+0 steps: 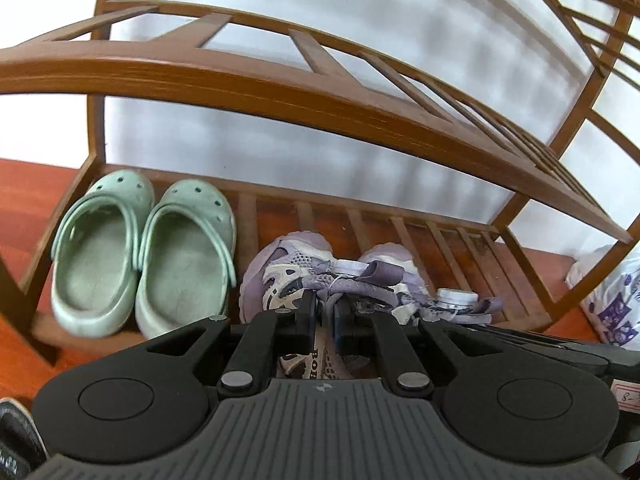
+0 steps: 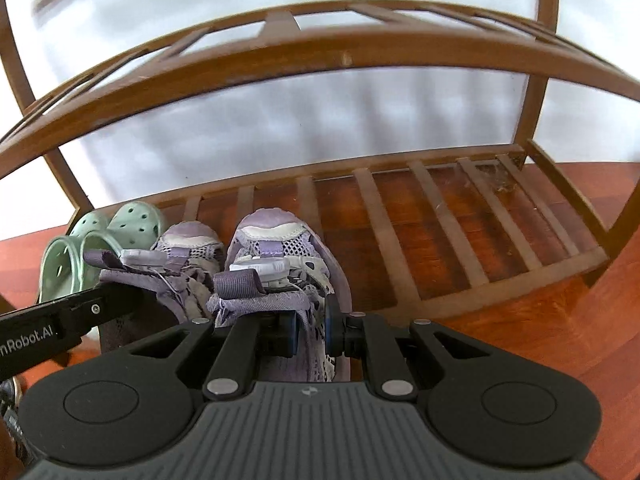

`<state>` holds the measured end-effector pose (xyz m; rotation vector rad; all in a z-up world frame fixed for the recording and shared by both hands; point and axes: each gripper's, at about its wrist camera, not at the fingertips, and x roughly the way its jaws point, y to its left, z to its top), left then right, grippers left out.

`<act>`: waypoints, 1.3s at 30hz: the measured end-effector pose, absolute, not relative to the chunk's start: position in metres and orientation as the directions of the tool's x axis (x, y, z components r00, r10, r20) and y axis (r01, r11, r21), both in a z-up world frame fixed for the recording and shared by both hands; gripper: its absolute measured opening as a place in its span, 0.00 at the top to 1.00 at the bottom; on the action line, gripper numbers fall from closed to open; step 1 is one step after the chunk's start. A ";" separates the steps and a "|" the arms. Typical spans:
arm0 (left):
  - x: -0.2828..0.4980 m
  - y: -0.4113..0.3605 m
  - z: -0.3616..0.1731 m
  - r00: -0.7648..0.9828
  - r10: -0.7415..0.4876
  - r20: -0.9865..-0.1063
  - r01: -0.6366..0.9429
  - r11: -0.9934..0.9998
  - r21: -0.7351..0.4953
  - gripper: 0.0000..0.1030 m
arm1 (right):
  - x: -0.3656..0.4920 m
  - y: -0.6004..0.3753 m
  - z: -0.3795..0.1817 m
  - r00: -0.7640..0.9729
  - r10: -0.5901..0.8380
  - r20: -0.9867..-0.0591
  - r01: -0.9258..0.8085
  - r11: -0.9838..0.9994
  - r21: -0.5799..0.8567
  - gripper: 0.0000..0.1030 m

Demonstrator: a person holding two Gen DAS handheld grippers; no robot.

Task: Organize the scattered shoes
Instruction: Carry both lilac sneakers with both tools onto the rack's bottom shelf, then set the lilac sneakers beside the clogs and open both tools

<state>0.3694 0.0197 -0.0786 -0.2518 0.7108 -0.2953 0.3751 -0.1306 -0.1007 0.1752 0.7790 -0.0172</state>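
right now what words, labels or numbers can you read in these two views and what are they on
"BOB" on the tongue of the purple sneaker in the left gripper; more letters may be hidden.
"nRobot.AI" on the left gripper's black side, seen from the right wrist; its start is cut off.
"8-" handwritten on a white label, cut off at the edge.
Purple print on the white bag is unreadable.

Pale green clogs [image 1: 140,256] left of the black left claw [image 1: 325,316]; lilac-and-white mesh sneakers [image 2: 280,264]; brown slatted rack [image 2: 460,216]; red-brown floor [image 2: 560,320].
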 end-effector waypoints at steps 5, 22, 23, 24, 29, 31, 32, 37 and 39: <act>0.385 0.017 -0.085 0.716 -0.335 -0.613 0.182 0.937 -0.299 0.91 | 0.391 -0.133 -0.109 0.707 0.058 -0.705 0.080 0.984 0.161 0.86; 0.383 0.032 -0.074 0.687 -0.338 -0.644 0.197 0.939 -0.282 0.73 | 0.389 -0.138 -0.100 0.730 0.088 -0.678 0.061 0.979 0.192 0.69; 0.380 0.032 -0.071 0.689 -0.340 -0.640 0.202 0.938 -0.281 0.72 | 0.386 -0.139 -0.097 0.734 0.090 -0.673 0.055 0.980 0.191 0.69; 0.375 0.033 -0.068 0.689 -0.345 -0.637 0.210 0.937 -0.281 0.71 | 0.384 -0.139 -0.094 0.736 0.091 -0.671 0.052 0.981 0.189 0.68; 0.355 0.033 -0.057 0.678 -0.365 -0.639 0.239 0.930 -0.278 0.70 | 0.360 -0.145 -0.076 0.751 0.108 -0.651 0.028 0.980 0.195 0.68; 0.345 0.033 -0.054 0.674 -0.369 -0.640 0.245 0.929 -0.277 0.69 | 0.351 -0.147 -0.070 0.755 0.113 -0.646 0.021 0.980 0.196 0.68; 0.345 0.033 -0.054 0.673 -0.369 -0.641 0.246 0.929 -0.277 0.69 | 0.345 -0.147 -0.068 0.755 0.117 -0.645 0.017 0.980 0.197 0.67; 0.326 0.031 -0.053 0.655 -0.372 -0.658 0.257 0.928 -0.269 0.68 | 0.321 -0.143 -0.064 0.751 0.130 -0.647 -0.009 0.982 0.186 0.67; 0.320 0.031 -0.055 0.647 -0.374 -0.664 0.263 0.928 -0.265 0.68 | 0.312 -0.143 -0.064 0.751 0.132 -0.647 -0.012 0.982 0.187 0.67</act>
